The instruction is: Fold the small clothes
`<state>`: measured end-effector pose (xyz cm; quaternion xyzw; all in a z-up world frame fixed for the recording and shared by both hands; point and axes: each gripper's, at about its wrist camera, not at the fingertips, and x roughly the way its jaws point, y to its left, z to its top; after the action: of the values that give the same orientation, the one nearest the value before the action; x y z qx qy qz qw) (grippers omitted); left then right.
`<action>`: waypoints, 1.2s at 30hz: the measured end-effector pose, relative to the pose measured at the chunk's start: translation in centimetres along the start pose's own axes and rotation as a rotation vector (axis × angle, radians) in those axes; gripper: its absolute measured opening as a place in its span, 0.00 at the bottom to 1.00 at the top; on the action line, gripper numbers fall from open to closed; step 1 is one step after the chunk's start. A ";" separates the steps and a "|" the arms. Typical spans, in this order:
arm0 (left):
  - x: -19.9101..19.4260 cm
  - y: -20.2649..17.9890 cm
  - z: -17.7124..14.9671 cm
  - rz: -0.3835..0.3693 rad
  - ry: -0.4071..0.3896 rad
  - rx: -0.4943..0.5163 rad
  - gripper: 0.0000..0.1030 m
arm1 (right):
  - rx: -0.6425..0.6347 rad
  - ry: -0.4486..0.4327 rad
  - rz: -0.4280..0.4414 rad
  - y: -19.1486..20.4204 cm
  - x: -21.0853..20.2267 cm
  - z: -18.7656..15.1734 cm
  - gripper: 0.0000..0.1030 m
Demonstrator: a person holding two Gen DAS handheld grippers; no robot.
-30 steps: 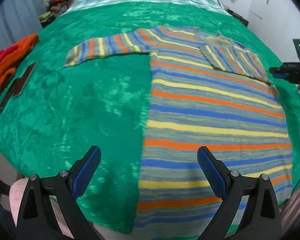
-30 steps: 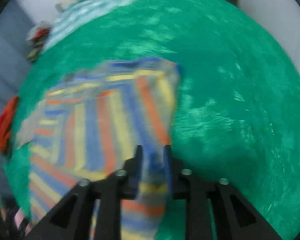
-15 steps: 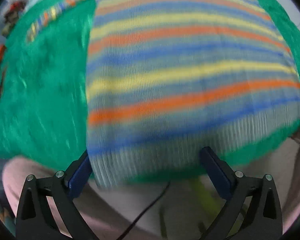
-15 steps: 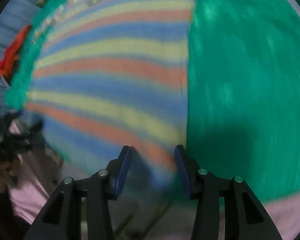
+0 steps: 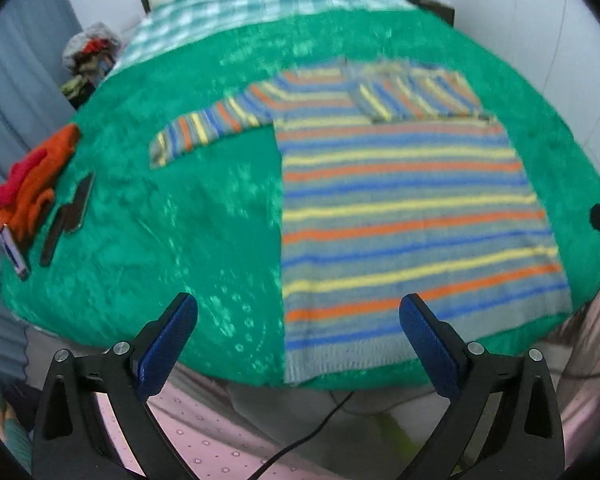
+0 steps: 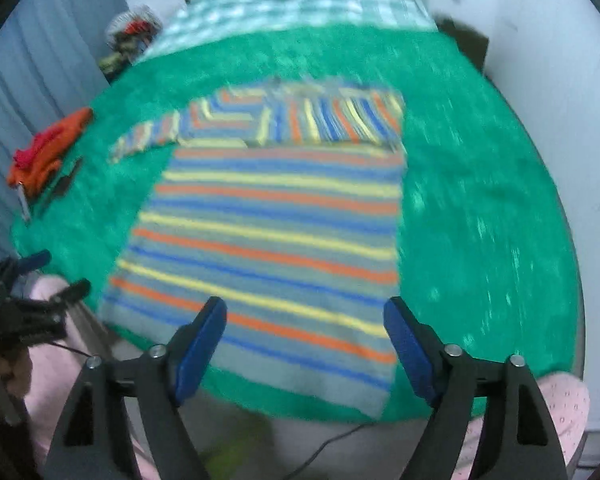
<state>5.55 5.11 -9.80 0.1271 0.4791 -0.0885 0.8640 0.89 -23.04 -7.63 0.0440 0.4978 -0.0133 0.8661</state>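
Both blue pads of the left gripper (image 5: 298, 322) were seen spread wide in the left wrist view, nothing pinched or touched. Beyond them, the striped sweater (image 5: 404, 216) was laid flat on the green blanket (image 5: 188, 208), from centre toward three o'clock, one sleeve folded across its chest.

From the right wrist, the right gripper (image 6: 304, 328) had just been opened wide, nothing between its fingers (image 6: 200, 344); the sweater's hem was seen past them at twelve o'clock.

No readable text, labels, brands, numbers or signs in either view.
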 end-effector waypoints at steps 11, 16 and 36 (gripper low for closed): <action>-1.5 0.0 0.7 0.030 -0.047 -0.018 0.98 | -0.104 -0.080 -0.064 7.9 -1.1 0.2 0.91; -1.5 0.0 0.9 0.045 -0.056 -0.016 0.98 | -0.105 -0.090 -0.099 8.3 -1.3 -0.1 0.91; -1.5 0.3 1.1 0.060 -0.063 -0.011 0.98 | -0.142 -0.114 -0.185 9.1 -1.8 -0.5 0.91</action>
<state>5.74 5.10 -7.90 0.1340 0.4480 -0.0638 0.8816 0.16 -14.00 -5.72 -0.0644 0.4494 -0.0605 0.8890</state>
